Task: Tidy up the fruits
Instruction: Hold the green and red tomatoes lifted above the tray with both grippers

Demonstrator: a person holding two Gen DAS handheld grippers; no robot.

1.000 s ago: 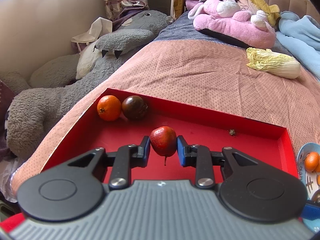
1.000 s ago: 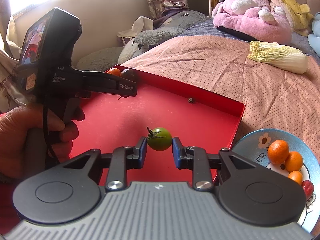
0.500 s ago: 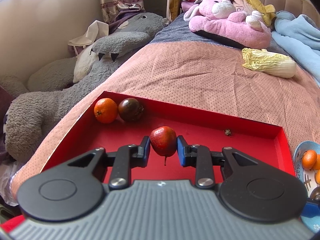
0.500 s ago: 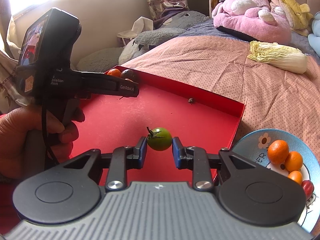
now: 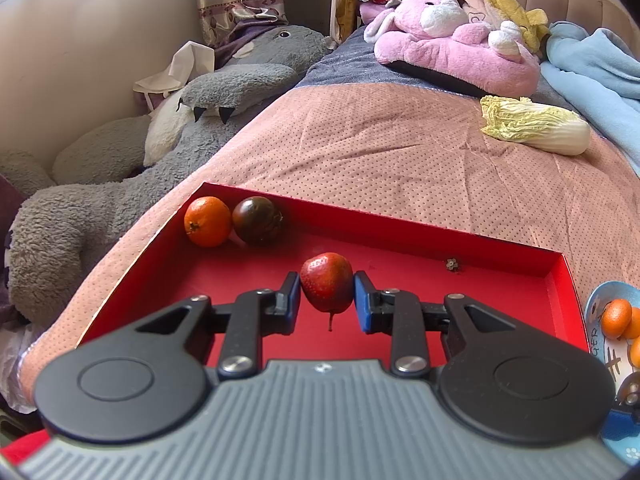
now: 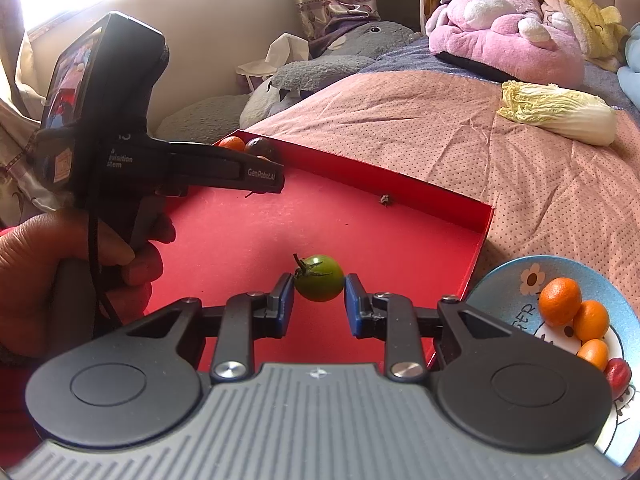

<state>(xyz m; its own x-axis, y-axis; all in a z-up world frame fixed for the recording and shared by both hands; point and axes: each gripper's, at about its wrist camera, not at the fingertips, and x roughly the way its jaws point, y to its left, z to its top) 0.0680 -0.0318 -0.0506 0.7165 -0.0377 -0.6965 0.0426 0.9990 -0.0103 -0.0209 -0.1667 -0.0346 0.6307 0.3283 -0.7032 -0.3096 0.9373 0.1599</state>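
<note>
My left gripper (image 5: 327, 295) is shut on a small red fruit (image 5: 326, 288) with its stem down, held above the red tray (image 5: 400, 236). An orange (image 5: 207, 221) and a dark tomato (image 5: 257, 220) lie in the tray's far left corner. My right gripper (image 6: 319, 295) is shut on a green tomato (image 6: 319, 283) over the tray's near right part (image 6: 472, 240). The left gripper (image 6: 256, 176) shows from the side in the right wrist view, over the tray's left. A blue plate (image 6: 504, 280) right of the tray holds several small oranges (image 6: 559, 301) and a red fruit (image 6: 618, 376).
The tray sits on a pink bedspread (image 5: 400, 152). A napa cabbage (image 5: 536, 130) lies far right. A pink plush (image 5: 452, 52) and a grey plush (image 5: 224, 92) lie at the back and left. A small dried bit (image 5: 452, 265) lies in the tray.
My left gripper has moved forward a little with the red fruit, toward the orange and dark tomato. The right gripper with the green tomato has stayed still.
</note>
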